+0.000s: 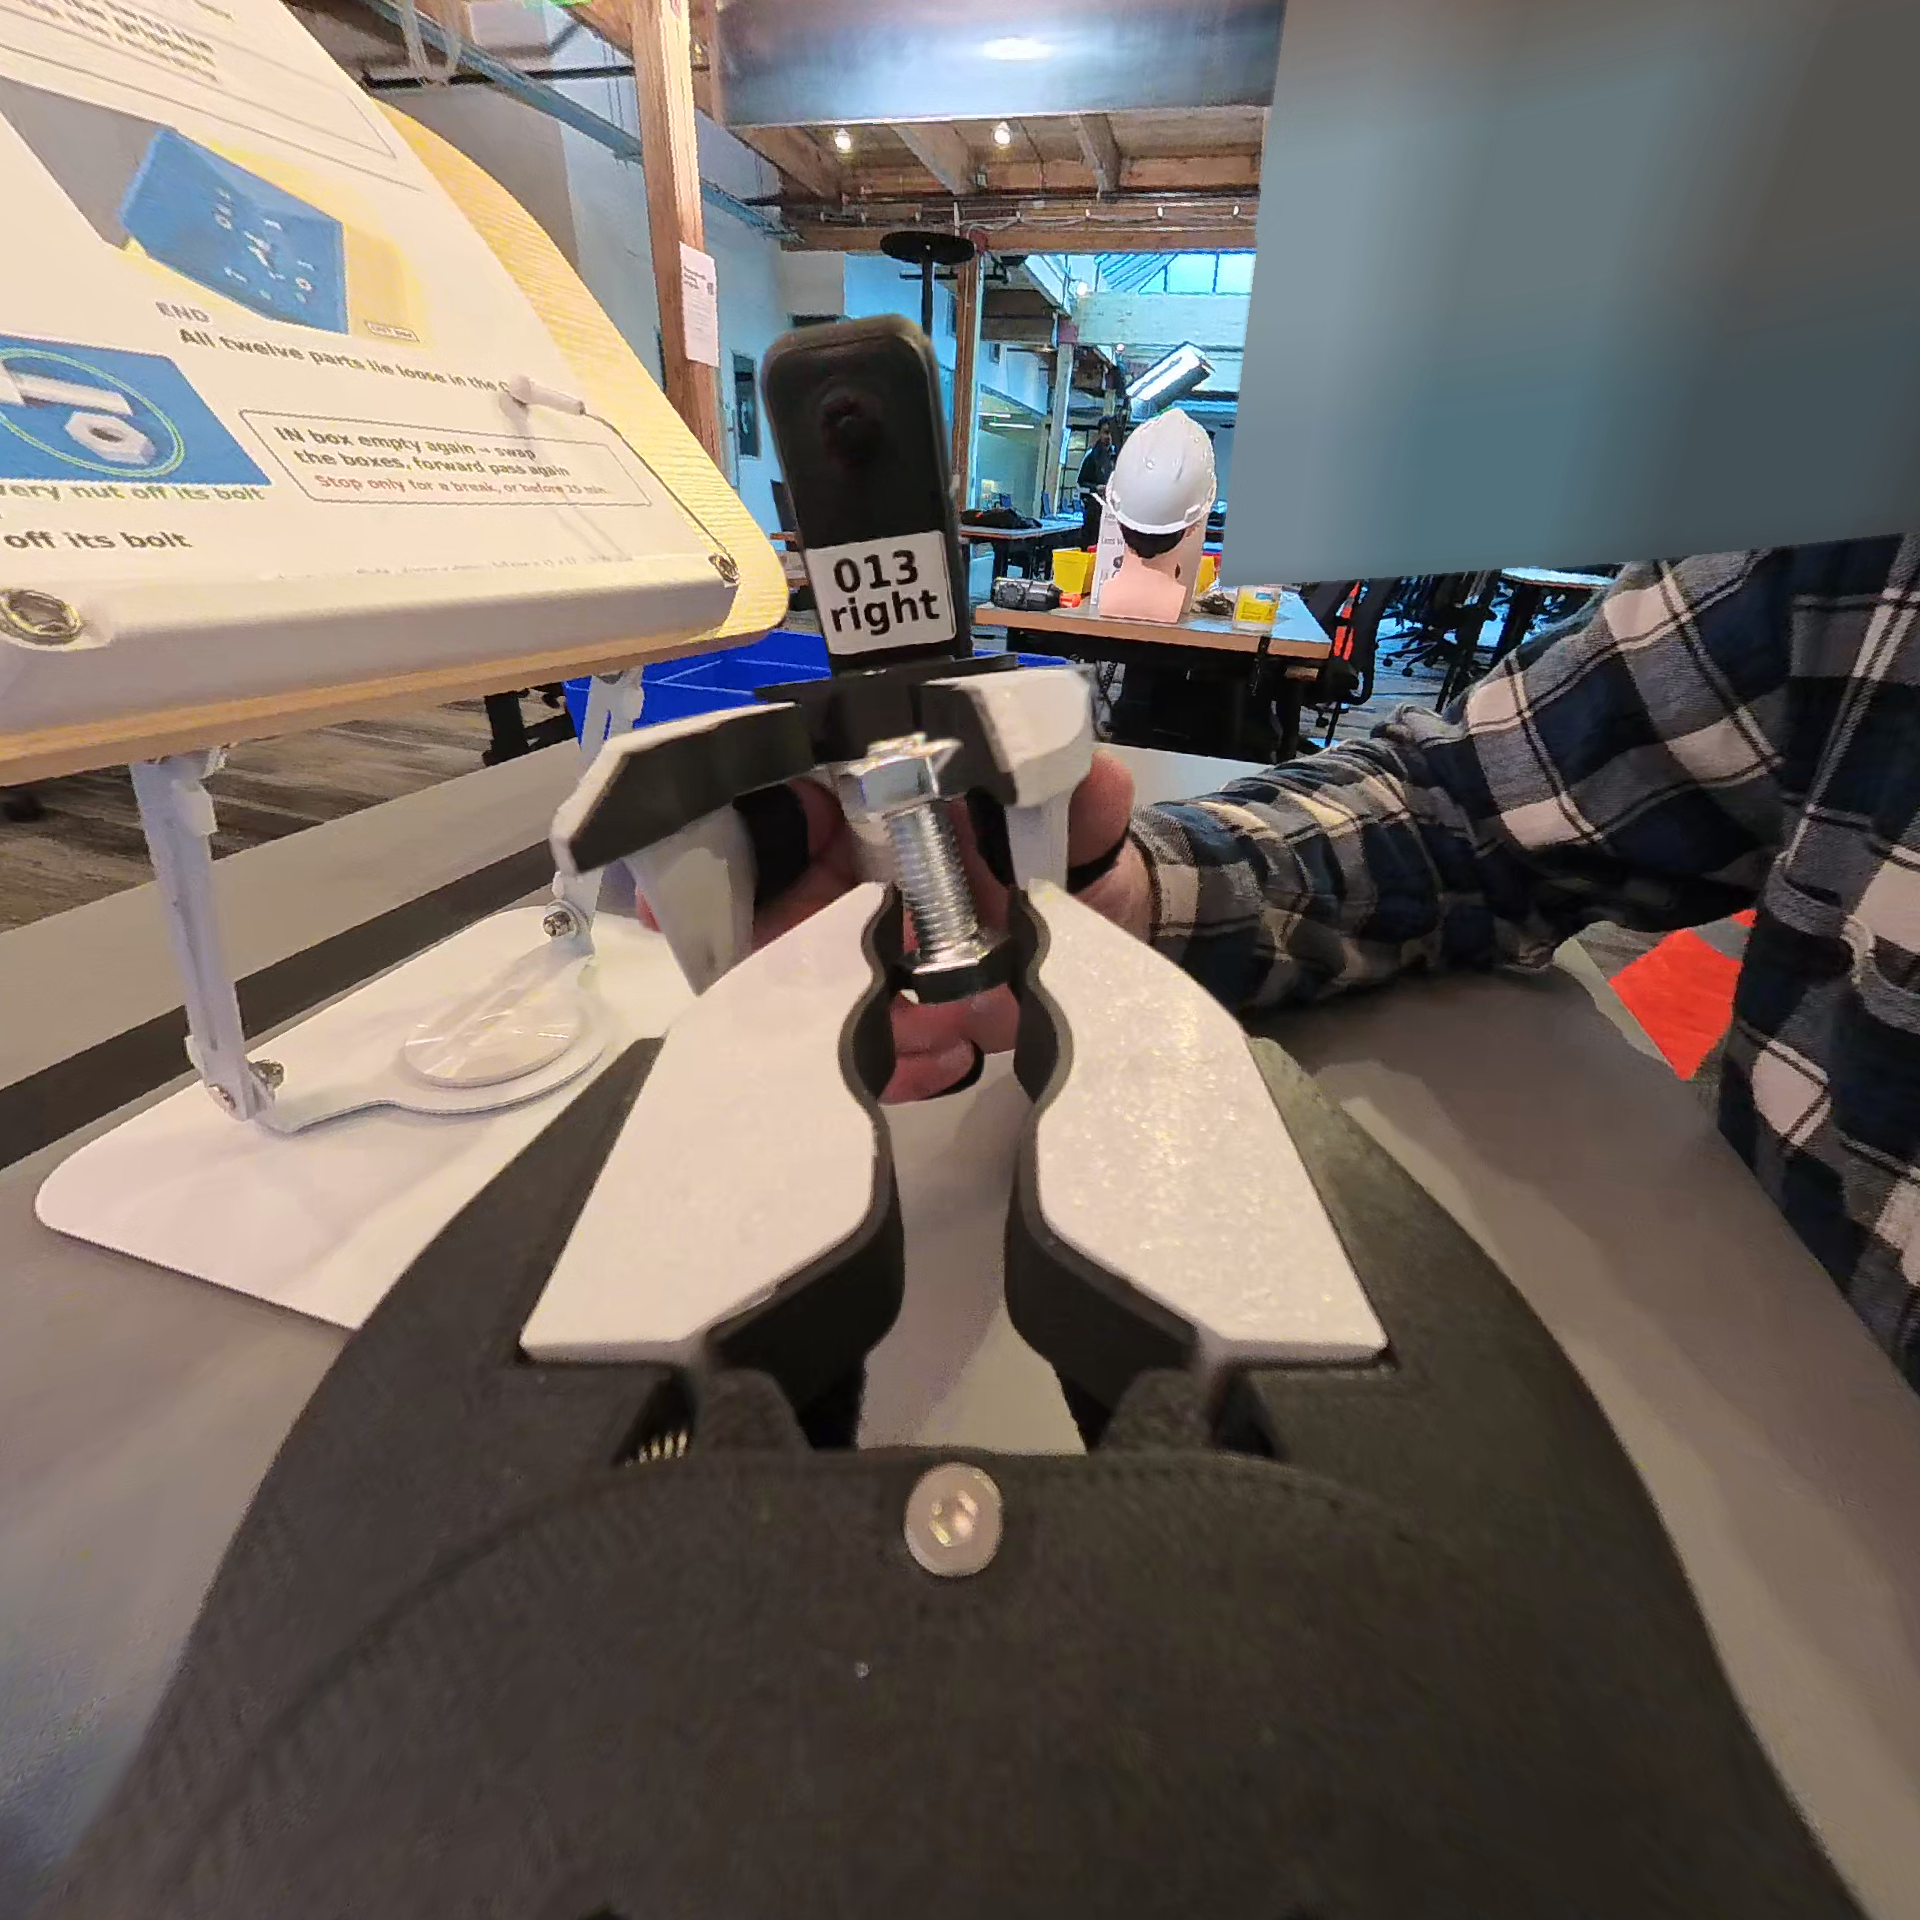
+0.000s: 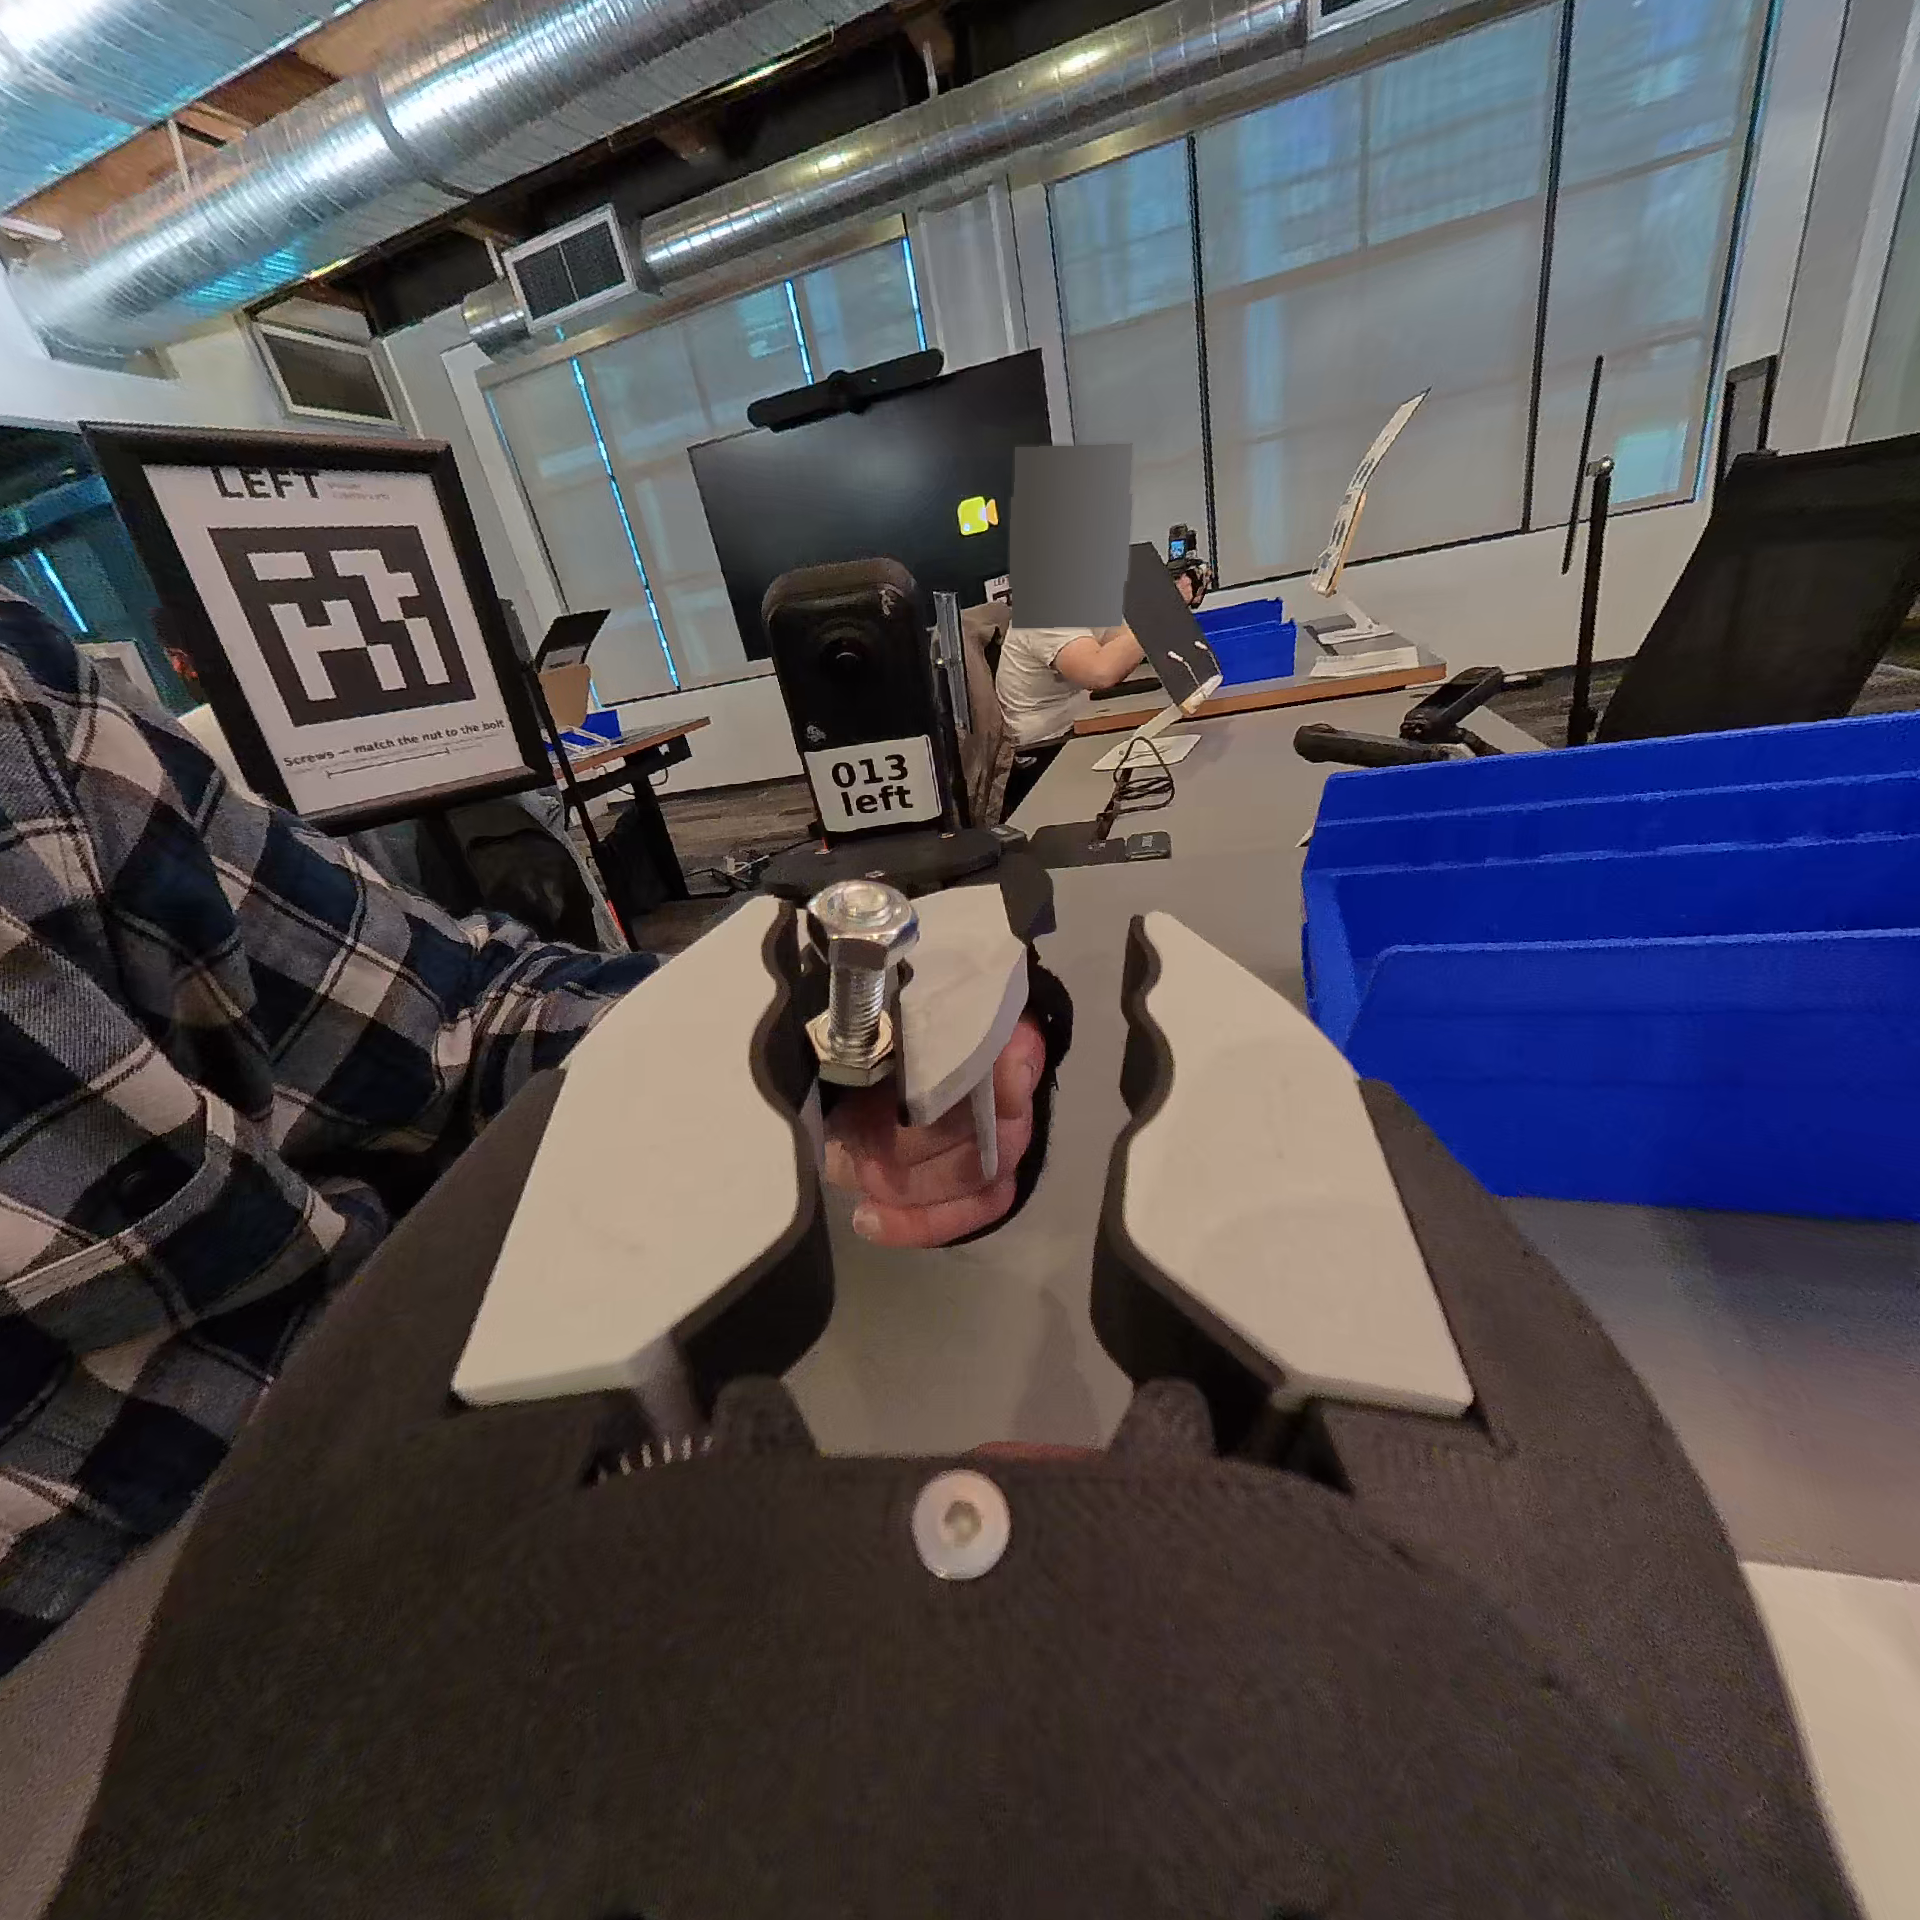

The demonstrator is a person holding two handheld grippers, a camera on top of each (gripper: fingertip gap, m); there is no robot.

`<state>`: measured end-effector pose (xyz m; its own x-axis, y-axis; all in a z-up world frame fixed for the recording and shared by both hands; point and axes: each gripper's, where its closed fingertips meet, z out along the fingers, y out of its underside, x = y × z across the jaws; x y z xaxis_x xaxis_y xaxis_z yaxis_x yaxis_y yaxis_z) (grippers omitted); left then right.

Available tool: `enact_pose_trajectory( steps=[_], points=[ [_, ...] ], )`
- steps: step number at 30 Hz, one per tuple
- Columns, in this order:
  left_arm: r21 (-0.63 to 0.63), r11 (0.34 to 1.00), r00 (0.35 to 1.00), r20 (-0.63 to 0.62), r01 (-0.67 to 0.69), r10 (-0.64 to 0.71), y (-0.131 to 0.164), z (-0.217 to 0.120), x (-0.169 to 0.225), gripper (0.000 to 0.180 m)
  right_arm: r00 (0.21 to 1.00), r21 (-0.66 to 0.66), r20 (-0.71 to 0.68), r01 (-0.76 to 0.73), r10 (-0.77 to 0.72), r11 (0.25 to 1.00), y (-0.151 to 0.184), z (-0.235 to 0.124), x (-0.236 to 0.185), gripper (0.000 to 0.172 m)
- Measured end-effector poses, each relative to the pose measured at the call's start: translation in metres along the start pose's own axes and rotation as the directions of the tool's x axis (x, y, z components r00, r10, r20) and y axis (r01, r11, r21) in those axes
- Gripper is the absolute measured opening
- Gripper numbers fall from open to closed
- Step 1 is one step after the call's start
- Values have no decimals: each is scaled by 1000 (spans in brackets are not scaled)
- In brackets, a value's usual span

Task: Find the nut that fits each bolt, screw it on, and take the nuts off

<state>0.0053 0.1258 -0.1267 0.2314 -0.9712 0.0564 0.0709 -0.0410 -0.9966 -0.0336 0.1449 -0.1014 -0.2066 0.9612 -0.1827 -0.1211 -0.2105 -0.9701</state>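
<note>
My left gripper [image 1: 954, 920] is shut on the hex head of a silver bolt [image 1: 930, 868] and holds it above the grey table [image 1: 1558, 1122]. The threaded shank points away from the left gripper, toward the right gripper [image 1: 842, 769]. A silver nut [image 1: 896, 771] sits on the far end of the shank. In the right wrist view the bolt [image 2: 854, 987] stands upright with the nut [image 2: 860, 925] on top. My right gripper [image 2: 956, 935] is wide open. The nut lies close beside its left finger [image 2: 665, 1122], and its right finger [image 2: 1247, 1143] stands well apart from the nut.
A blue bin [image 2: 1610, 987] stands on the table to the right of the right gripper. An instruction board [image 1: 312, 364] on a white stand [image 1: 260, 1195] is at the left. A framed marker sign [image 2: 312, 623] stands behind. A plaid sleeve [image 1: 1558, 779] reaches in from the right. About 4 centimetres separates my left fingertips from my right.
</note>
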Motion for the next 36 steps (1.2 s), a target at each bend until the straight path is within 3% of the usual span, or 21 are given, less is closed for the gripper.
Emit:
enact_pose_trajectory(
  steps=[4,5,8,14,20,21,22,36],
  points=[
    [15,1000,1000,5,-3,3,-4,-2,0,18,1000,11,-13,-22,22,1000,0,-4,7,65],
    [31,1000,1000,6,3,-3,-7,-4,-1,18,999,20,-22,-27,27,999,-1,-8,11,57],
    [35,999,1000,15,-12,12,-11,-7,-2,18,997,50,-56,-57,60,997,-5,-18,24,57],
    [14,1000,1000,7,-7,7,-5,-4,-1,18,1000,29,28,14,-14,999,-8,-2,-4,60],
    [13,1000,1000,4,-17,16,-6,-3,2,18,1000,29,4,-13,13,999,-4,-5,5,65],
    [22,1000,1000,3,-14,14,-8,-4,1,19,1000,30,-12,-20,20,999,-3,-8,10,52],
    [33,999,1000,-2,-15,15,-10,-5,2,18,999,35,-32,-25,26,999,-3,-11,16,50],
    [5,1000,1000,-3,-21,21,-5,-2,2,18,999,48,24,-26,25,998,-5,-2,1,61]
  ],
)
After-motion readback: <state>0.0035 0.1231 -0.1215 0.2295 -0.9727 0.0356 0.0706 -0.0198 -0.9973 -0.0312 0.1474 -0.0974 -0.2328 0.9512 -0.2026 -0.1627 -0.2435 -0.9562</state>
